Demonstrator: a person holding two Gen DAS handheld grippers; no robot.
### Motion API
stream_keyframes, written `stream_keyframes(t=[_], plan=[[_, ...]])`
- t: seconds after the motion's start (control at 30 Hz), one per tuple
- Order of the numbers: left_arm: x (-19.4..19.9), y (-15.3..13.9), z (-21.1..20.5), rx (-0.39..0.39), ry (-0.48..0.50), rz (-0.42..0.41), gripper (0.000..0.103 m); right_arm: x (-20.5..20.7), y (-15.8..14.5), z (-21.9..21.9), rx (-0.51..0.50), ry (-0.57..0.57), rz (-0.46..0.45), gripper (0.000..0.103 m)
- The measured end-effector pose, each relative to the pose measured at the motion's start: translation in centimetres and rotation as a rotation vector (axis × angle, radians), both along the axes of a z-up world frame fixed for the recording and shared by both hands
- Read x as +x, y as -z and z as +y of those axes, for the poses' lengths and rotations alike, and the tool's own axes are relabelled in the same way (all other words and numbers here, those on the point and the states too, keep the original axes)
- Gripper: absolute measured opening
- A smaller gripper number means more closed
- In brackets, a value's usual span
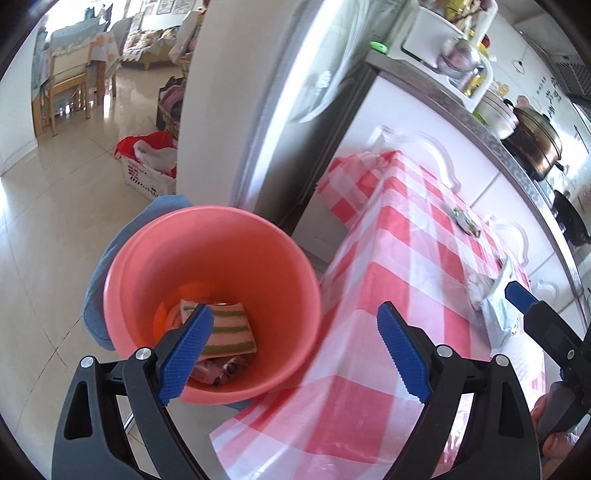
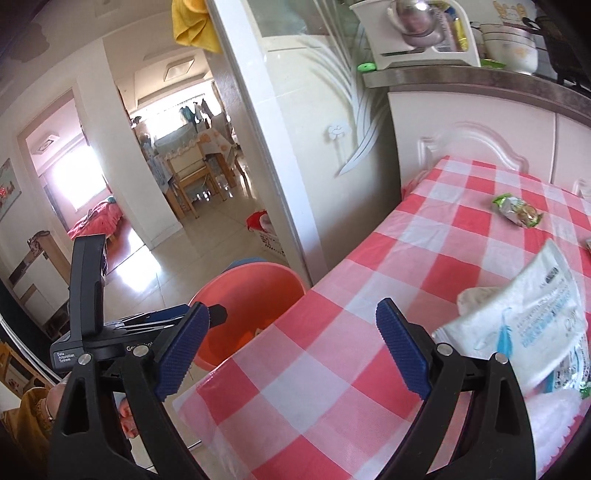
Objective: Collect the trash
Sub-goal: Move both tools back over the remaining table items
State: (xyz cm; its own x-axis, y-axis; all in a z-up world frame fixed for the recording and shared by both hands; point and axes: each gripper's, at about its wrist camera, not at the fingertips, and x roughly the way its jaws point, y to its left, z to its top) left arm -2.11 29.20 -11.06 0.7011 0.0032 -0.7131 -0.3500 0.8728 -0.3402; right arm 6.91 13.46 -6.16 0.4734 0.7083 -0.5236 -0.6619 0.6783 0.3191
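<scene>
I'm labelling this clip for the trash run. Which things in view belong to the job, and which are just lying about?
Job:
pink bucket, wrappers already inside
green snack wrapper on the checked tablecloth
white plastic package
left gripper and right gripper, both open and empty

Lying about:
steel pot
laundry basket
yellow cloth

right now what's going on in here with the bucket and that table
A person is clearing trash off a checked tablecloth into a pink bucket on the floor beside it. Both claws are open and empty: the left claw is over the bucket, which already holds wrappers, and the right claw is over the table. A green snack wrapper and a white plastic package are on the cloth.
</scene>
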Motion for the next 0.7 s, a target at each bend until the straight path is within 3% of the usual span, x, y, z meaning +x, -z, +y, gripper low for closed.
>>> stream_keyframes(t=[0.7], plan=[[1.5, -2.3, -6.7, 0.042, 0.135, 0.000, 0.091, -0.2, -0.9, -8.4, 0.097, 0.137, -0.067, 0.092]])
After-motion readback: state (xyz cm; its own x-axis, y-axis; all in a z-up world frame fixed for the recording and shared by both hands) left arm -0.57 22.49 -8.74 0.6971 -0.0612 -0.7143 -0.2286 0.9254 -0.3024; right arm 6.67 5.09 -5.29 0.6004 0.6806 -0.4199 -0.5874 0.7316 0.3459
